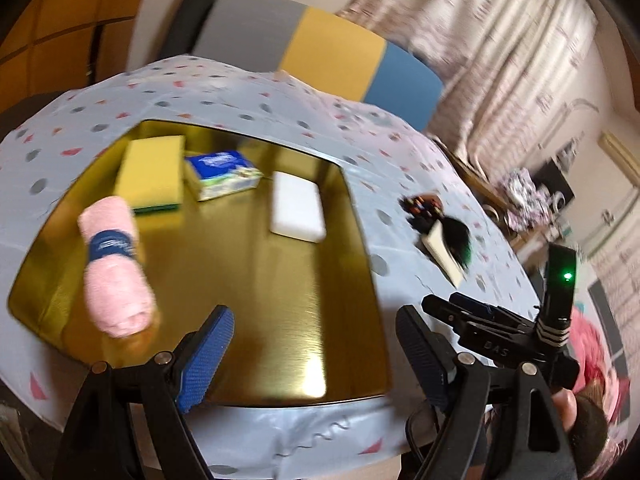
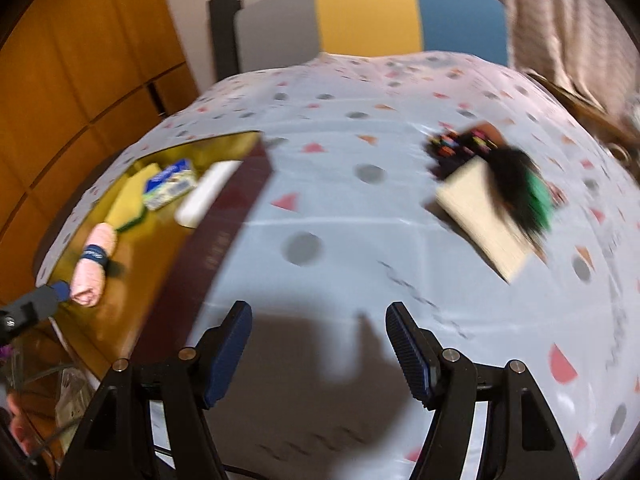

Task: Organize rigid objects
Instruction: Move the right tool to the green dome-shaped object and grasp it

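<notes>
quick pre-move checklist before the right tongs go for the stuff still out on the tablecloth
1. Right tongs open and empty: ok.
2. Left tongs open and empty: ok.
3. Path across the tablecloth to the pile free: ok.
4. What the pile holds: cannot tell, blurred; a pale flat piece with something black and green on it.
5. Bare floor left in the gold tray: ok.
6. Pink towel roll lying inside the tray: ok.

A home, patterned tablecloth (image 2: pixel 360 208), colour-block chair (image 2: pixel 368 16), floral curtains (image 1: pixel 500 40), wooden cupboard doors (image 2: pixel 80 60)
</notes>
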`<state>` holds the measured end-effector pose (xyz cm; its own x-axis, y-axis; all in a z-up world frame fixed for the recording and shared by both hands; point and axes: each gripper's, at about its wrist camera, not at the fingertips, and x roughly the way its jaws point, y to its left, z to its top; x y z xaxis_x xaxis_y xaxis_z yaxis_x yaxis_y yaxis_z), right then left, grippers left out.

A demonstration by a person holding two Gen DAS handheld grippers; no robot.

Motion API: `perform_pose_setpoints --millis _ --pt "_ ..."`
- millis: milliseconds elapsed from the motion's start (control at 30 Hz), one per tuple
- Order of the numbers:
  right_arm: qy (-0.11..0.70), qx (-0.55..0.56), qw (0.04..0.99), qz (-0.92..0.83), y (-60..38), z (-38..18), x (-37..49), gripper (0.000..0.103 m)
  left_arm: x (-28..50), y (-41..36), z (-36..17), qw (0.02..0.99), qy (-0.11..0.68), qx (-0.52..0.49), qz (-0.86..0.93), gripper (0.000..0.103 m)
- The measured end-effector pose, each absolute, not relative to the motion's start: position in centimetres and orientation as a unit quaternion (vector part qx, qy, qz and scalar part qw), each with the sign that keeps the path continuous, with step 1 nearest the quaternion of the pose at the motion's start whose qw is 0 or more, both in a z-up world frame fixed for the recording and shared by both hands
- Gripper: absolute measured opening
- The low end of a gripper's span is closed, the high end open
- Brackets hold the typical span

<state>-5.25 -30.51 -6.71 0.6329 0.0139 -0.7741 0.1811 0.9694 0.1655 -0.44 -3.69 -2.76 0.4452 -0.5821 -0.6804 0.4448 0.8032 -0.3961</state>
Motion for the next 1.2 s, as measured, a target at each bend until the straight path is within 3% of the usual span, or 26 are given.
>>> perform_pose_setpoints --millis 567,967,1067,1200 --pt "0.393 0.212 0.878 -0.172 -43.6 -8.7 -11.0 0.071 -1.5 -16.3 -2.8 0.797 0.456 0.002 -0.395 0.084" --pt "0.392 0.236 0.878 -0.138 -49.2 -9.3 -2.3 0.073 -1.7 -17.3 -3.6 0.795 0.472 0.004 -0.381 0.084" --pt "0.392 0.233 0.880 -0.135 -49.2 -9.3 -0.7 0.080 -1.7 -16.9 -3.6 0.799 0.471 0.005 -0.374 0.084" --pt "0.399 0.237 0.883 -0.072 -46.3 -9.5 -0.4 0.080 -1.6 -16.9 -3.6 0.804 0.468 0.010 -0.366 0.084"
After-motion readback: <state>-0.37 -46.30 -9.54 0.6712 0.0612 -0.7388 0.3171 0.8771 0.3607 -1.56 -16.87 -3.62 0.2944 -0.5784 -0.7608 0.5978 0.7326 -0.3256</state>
